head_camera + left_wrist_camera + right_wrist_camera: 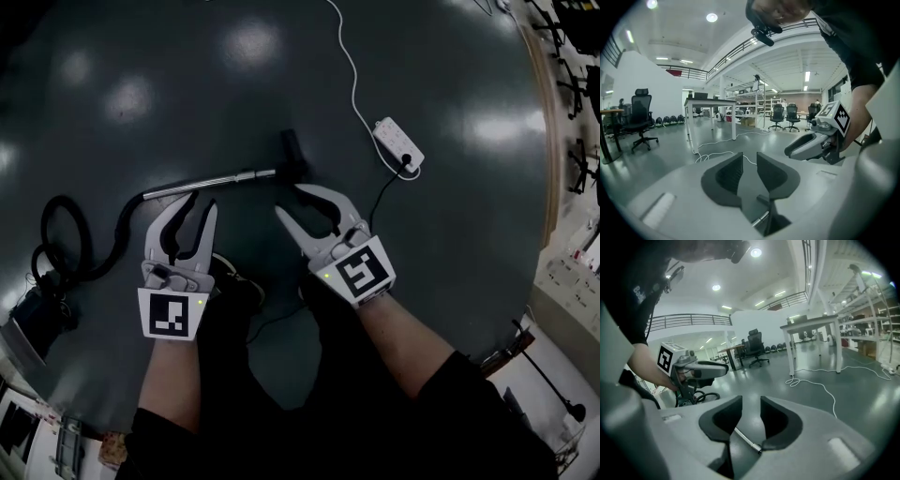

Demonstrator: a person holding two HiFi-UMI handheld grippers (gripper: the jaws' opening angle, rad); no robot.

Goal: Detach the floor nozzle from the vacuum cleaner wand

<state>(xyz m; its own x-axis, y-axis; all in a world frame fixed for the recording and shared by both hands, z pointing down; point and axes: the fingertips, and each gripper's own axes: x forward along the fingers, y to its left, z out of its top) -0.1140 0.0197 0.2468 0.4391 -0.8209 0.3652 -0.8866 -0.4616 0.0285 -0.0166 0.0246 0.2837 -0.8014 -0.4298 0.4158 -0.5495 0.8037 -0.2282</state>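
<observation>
As the head view looks down, the vacuum wand (211, 181) lies flat on the dark floor (422, 262), with the black floor nozzle (292, 156) joined on at its right end. The left hand-held gripper (203, 202) hangs over the chrome tube and the right hand-held gripper (288, 199) just near the nozzle, both gaping. Left gripper view: jaws apart, nothing pinched, wand glimpsed low through the gap. Right gripper view: same story, jaws apart, wand below, clear of the pads.
</observation>
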